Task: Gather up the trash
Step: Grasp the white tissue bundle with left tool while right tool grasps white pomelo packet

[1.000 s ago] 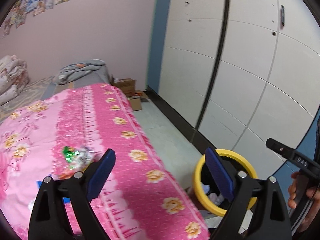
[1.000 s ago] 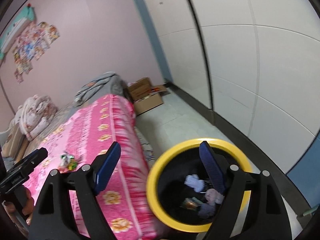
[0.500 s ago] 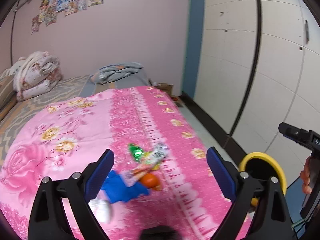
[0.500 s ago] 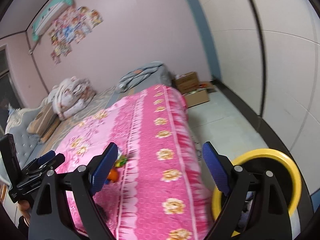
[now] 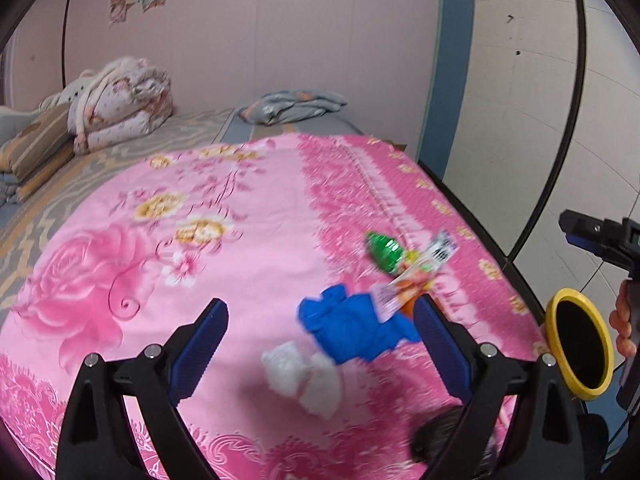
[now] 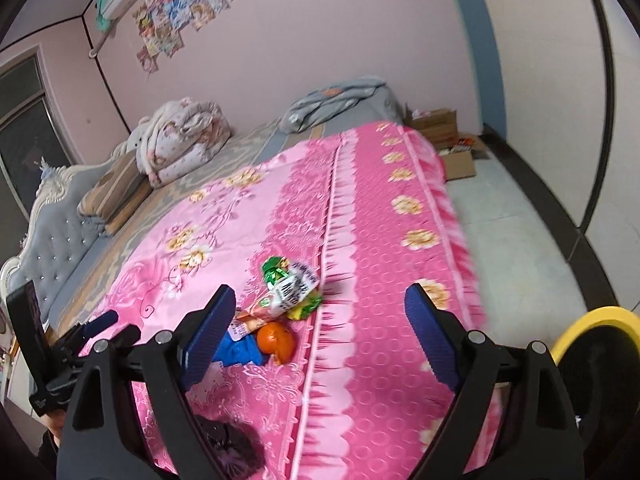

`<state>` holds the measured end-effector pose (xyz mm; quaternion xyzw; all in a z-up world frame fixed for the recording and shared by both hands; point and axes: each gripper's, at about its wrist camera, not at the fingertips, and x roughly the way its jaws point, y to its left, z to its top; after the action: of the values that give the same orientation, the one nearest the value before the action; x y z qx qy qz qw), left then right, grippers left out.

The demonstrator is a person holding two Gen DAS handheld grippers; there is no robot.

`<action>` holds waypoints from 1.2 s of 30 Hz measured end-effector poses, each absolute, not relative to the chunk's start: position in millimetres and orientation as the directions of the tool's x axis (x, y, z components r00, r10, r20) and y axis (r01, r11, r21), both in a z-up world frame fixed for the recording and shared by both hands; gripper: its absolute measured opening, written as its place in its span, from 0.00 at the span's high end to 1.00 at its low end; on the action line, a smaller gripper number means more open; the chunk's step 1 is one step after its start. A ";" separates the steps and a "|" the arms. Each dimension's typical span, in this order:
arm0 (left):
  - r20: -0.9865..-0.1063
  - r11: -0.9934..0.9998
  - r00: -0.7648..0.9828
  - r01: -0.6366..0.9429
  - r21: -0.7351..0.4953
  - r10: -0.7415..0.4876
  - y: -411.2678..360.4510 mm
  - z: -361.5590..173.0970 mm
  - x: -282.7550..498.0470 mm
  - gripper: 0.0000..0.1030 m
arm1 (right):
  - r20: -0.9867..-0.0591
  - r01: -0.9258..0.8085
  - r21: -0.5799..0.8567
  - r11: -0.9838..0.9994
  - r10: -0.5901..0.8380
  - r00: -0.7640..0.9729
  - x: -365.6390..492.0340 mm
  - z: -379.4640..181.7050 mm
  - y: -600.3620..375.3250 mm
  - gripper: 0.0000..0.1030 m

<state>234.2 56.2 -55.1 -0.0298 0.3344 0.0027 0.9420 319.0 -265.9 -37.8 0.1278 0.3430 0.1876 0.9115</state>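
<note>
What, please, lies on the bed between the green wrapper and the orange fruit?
In the right wrist view, a crumpled white printed snack packet lies between the green wrapper and the orange fruit, with a yellow-green wrapper beside it.

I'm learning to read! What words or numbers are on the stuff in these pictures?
None can be read.
Long wrapper: black print, too blurred.
Green wrapper: no clear words.
Posters on the wall: pictures and writing too small.
Box on the floor: nothing legible.
</note>
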 end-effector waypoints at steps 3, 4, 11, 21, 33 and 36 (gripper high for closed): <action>-0.650 0.997 0.760 -0.038 -0.071 -0.017 69.5 -72.1 236.2 0.13 | -0.604 -0.252 0.352 0.901 0.425 0.675 335.7 -53.6 -248.0 0.20; -0.656 0.997 0.755 -0.040 -0.073 -0.018 73.4 -78.6 236.6 0.13 | -0.611 -0.253 0.351 0.902 0.425 0.668 341.6 -59.3 -242.4 0.20; -0.704 0.996 0.709 -0.032 -0.082 -0.036 85.9 -116.9 243.1 0.13 | -0.653 -0.243 0.331 0.912 0.407 0.638 377.8 -91.4 -214.2 0.22; -0.740 0.995 0.667 0.013 -0.097 -0.081 77.5 -143.1 256.8 0.13 | -0.683 -0.195 0.373 0.907 0.411 0.604 418.0 -129.2 -200.7 0.29; -0.783 0.995 0.613 0.074 -0.069 -0.100 61.4 -161.1 270.5 0.53 | -0.685 -0.240 0.391 0.889 0.455 0.569 426.5 -141.9 -186.7 0.72; -0.779 0.995 0.618 0.084 -0.063 -0.101 59.6 -161.3 269.6 0.57 | -0.690 -0.246 0.362 0.899 0.436 0.578 424.9 -141.3 -184.5 0.78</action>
<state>269.6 59.6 -161.3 -0.0101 0.4337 -0.0515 0.8995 424.9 -184.5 -141.3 0.1138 0.4163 0.1936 0.8810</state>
